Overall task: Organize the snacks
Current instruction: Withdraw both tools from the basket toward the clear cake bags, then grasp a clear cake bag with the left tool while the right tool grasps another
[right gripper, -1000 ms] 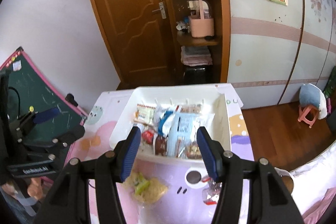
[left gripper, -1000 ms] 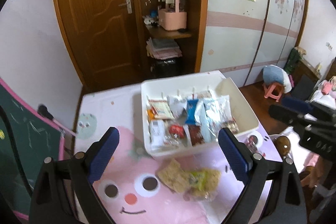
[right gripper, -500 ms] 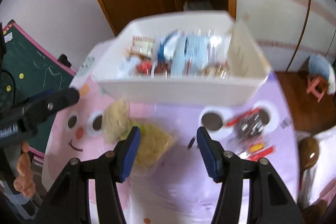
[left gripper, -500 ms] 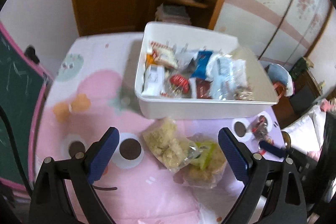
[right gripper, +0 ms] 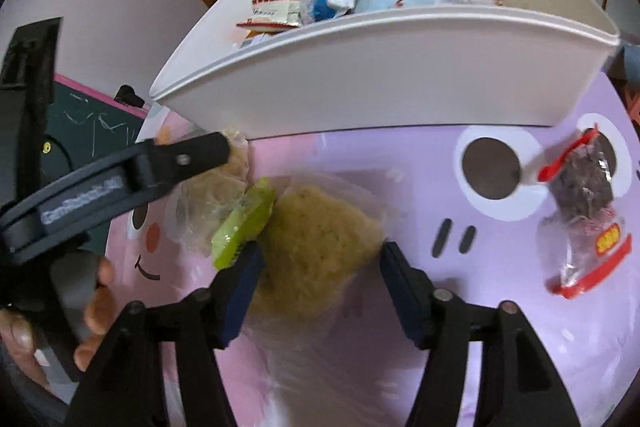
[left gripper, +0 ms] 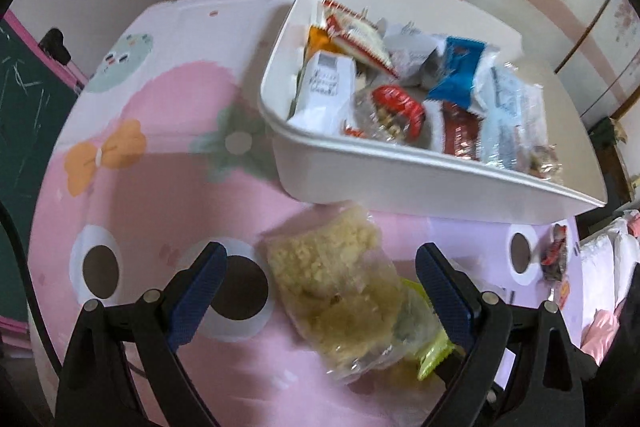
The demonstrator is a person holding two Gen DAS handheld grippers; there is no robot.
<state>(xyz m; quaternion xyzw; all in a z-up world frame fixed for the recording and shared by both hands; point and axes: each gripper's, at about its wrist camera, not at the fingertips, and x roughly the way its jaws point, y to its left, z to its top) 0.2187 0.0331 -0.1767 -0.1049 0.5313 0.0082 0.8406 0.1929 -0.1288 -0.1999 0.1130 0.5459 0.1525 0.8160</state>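
Though blurred, snack packet print [right gripper: 608, 242] unreadable

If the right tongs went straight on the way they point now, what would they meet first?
Most likely the clear noodle bag lying on the pink mat. It already sits between the opening right tongs, untouched by the pads as far as the blur shows. The white bin lies beyond.

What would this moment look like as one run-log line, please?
left claw: open over noodle pack | right claw: opening around second noodle pack | bin: filled
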